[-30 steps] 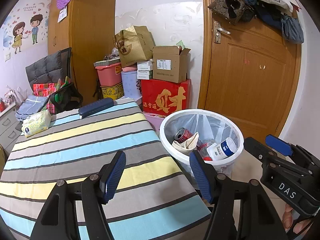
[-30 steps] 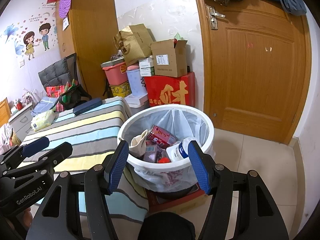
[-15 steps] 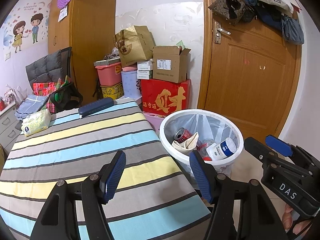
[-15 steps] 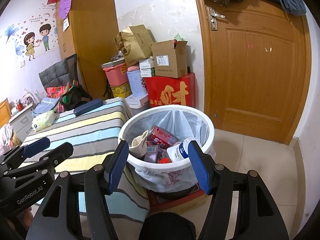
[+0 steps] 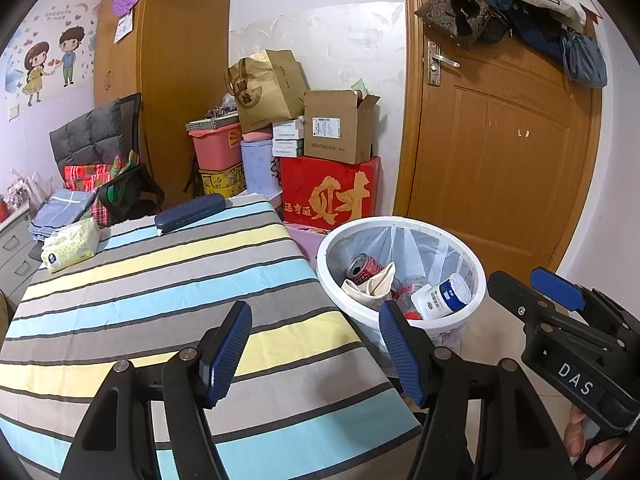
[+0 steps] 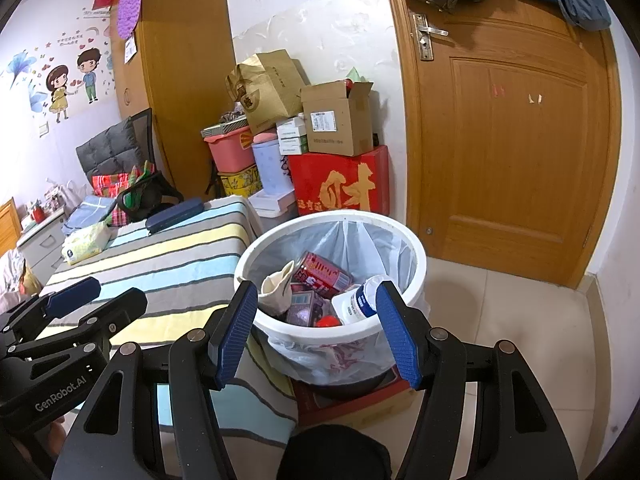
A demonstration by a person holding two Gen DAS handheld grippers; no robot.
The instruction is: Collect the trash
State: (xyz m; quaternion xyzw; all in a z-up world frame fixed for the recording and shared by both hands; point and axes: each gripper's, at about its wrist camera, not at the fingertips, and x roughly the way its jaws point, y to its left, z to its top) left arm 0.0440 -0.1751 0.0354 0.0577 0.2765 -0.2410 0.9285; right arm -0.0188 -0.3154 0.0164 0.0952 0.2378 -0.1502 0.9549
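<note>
A white trash bin (image 5: 476, 280) with a clear liner stands on the floor right of the striped table (image 5: 160, 280); it also shows in the right wrist view (image 6: 416, 256). Inside lie a red can (image 6: 322, 274), a white bottle (image 6: 358, 304), a crumpled beige wrapper (image 6: 276, 288) and other trash. My left gripper (image 5: 314, 350) is open and empty over the table's near right corner. My right gripper (image 6: 316, 334) is open and empty, just in front of the bin. The right gripper also shows in the left wrist view (image 5: 556, 296).
A tissue pack (image 5: 72, 244) and a dark blue case (image 5: 190, 212) lie at the table's far side. Stacked boxes (image 5: 330, 196) and a paper bag stand against the back wall. A wooden door (image 5: 500, 160) is at right. A chair (image 5: 100, 152) holds clothes at left.
</note>
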